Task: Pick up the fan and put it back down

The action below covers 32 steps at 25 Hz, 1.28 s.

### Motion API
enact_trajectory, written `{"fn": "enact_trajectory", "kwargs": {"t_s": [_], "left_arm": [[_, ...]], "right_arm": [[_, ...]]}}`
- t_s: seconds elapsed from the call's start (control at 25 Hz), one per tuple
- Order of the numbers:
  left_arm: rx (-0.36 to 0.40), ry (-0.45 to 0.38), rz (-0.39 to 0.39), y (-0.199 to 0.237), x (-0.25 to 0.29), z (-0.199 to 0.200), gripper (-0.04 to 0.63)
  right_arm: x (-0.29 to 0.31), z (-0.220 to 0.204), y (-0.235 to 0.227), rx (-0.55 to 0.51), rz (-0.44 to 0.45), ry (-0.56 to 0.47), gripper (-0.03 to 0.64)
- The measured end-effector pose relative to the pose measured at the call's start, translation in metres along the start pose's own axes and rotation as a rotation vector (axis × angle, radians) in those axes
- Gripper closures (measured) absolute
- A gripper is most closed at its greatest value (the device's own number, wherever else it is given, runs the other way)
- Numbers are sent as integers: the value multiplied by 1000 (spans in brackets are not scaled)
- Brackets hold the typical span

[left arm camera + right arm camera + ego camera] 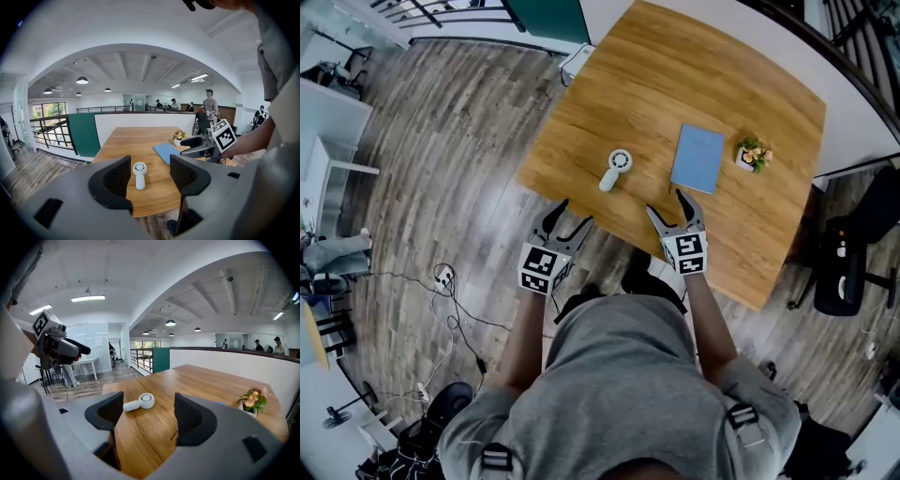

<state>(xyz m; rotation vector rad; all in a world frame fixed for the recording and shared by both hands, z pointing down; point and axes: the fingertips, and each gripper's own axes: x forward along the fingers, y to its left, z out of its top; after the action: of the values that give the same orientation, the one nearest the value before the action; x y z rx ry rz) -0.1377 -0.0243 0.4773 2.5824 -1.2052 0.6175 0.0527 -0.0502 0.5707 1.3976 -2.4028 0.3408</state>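
Observation:
A small white hand-held fan lies flat on the wooden table, its round head away from me and its handle toward the near edge. The left gripper view shows the fan ahead between the jaws, and the right gripper view shows the fan the same way. My left gripper is open off the table's near-left edge, nothing in it. My right gripper is open over the near edge, to the right of the fan, empty. The left gripper and right gripper are well short of the fan.
A blue notebook lies right of the fan, and a small potted flower stands beyond it. A black chair is off the table's right side. Cables lie on the wood floor at left.

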Motion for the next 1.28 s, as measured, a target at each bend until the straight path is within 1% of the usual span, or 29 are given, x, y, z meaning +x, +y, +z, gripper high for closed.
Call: {"fn": "enact_trajectory", "kwargs": {"t_s": [0.16,0.32,0.72,0.92,1.12,1.28], "left_arm": [[13,-4,3,-8,10,9,321],[36,16,-2,-16,19,3,321],[28,20,2,-23,23,4,321],[39,27,16,-19,26,-5,321],[2,36,0,-23,31,-7,321],[-24,34,-15,-15,47,-12,321]], "right_arm": [[4,8,-12,-14,11,-18,267],[8,12,-21,1,11,-33,268],[9,7,-20,8,28,-32,269],[11,6,-22,10,30,-34,270],[8,-5,-19,18,25,-6,270],[14,-16,-18,23,28,25,270]]}}
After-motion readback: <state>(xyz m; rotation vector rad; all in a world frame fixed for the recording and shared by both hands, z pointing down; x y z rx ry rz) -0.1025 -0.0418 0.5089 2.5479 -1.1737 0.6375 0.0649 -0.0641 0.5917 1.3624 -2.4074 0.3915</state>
